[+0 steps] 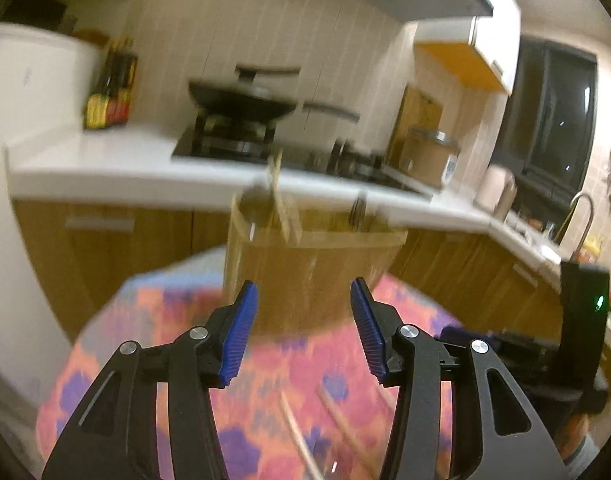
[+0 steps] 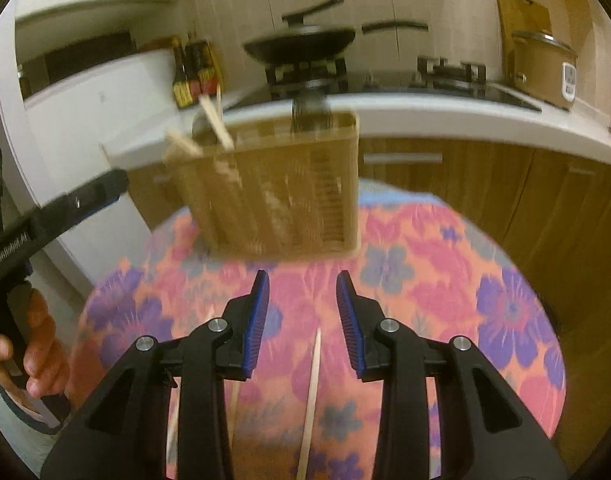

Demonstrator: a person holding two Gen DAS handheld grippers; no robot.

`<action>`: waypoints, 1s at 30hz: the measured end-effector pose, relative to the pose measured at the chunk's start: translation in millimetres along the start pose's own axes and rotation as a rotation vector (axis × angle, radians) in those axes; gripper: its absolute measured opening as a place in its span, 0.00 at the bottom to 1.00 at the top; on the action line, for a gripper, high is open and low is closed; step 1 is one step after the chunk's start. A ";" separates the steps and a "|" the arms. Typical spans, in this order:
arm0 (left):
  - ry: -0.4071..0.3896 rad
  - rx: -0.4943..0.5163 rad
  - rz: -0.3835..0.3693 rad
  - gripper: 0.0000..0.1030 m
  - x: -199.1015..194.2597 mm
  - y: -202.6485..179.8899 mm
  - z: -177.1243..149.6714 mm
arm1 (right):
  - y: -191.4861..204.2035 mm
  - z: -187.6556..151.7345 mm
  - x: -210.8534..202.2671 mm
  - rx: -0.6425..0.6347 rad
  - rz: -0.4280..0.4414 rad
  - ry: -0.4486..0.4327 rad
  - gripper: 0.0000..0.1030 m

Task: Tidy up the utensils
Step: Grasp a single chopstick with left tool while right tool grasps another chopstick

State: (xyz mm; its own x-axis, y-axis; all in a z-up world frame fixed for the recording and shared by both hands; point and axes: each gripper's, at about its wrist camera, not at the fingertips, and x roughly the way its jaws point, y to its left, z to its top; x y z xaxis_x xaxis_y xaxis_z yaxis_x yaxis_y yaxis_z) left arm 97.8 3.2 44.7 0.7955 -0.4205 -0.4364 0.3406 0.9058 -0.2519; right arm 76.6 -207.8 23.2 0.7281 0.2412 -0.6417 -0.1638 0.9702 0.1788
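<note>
step: between picks, likely | left gripper [image 1: 303,292] empty, spread | right gripper [image 2: 302,284] empty, spread | next: grasp chopstick [image 2: 311,392] bottom centre, drop into holder [image 2: 281,188]

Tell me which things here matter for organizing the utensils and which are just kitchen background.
For the job:
utensil holder
chopsticks in the holder
loose chopstick on the table
left gripper, open
right gripper, open

Just background:
wok
sauce bottles
rice cooker
floral tablecloth
</note>
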 end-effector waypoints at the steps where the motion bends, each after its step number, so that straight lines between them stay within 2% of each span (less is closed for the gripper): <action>1: 0.023 -0.002 0.006 0.44 0.5 1.4 -8.8 | 0.8 -5.1 2.1 0.000 -0.006 0.018 0.31; 8: 0.167 -0.006 0.040 0.44 2.8 11.3 -51.4 | 5.6 -41.0 15.3 0.025 -0.006 0.132 0.31; 11: 0.221 -0.016 0.028 0.44 5.8 13.8 -61.5 | 5.3 -54.0 19.1 0.038 -0.023 0.165 0.30; 14: 0.276 -0.014 0.025 0.44 10.6 11.4 -68.9 | 3.9 -63.4 20.0 0.058 -0.044 0.175 0.30; 18: 0.364 0.053 0.066 0.44 12.2 5.2 -89.4 | 4.5 -73.4 17.4 0.063 -0.041 0.189 0.30; 20: 0.402 0.048 0.042 0.43 10.8 4.7 -99.6 | 4.6 -76.9 16.8 0.067 -0.039 0.190 0.30; 23: 0.414 0.038 0.008 0.43 8.4 1.6 -107.3 | 4.4 -80.6 17.8 0.072 -0.049 0.178 0.30; 30: 0.436 0.090 0.019 0.43 10.4 -12.8 -118.6 | 0.6 -87.9 21.6 0.093 -0.055 0.174 0.30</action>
State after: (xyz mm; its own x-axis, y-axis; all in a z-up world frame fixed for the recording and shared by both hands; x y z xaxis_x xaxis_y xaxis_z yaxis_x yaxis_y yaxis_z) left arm 42.2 -18.9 -59.0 0.5229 -0.3689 -0.7685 0.3855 0.9064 -0.1728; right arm 33.7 -199.8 -56.1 0.6069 0.1960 -0.7702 -0.0590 0.9775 0.2023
